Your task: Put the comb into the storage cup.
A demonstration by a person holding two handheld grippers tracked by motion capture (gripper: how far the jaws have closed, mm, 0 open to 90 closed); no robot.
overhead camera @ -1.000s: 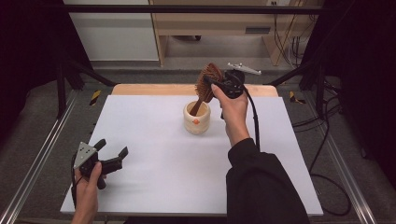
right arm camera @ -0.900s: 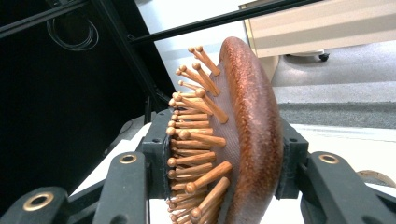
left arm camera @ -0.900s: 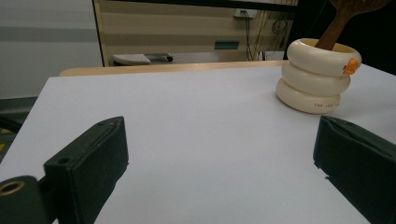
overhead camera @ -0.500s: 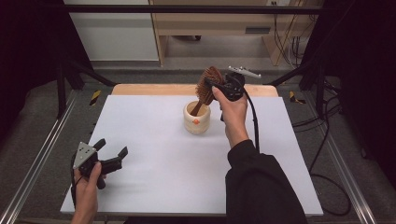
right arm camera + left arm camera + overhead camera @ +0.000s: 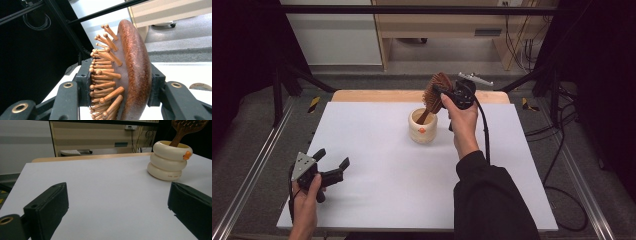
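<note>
**Brush Stays in the Cup**

The right gripper (image 5: 443, 92) squeezes the head of the brown wooden hairbrush with round-tipped pegs (image 5: 435, 90). One jaw presses on the pegs and the other on the smooth back (image 5: 135, 75). The brush handle pokes down into the cream cup shaped like stacked rings (image 5: 422, 127), which sits near the far middle of the white table (image 5: 377, 175).

Since a moment ago, almost nothing has changed. The brush leans the same way and the cup has not moved. So the brush is probably not yet lifted out or let go.

The left gripper (image 5: 332, 170) rests at the near left corner, jaws wide apart, holding nothing.
</note>
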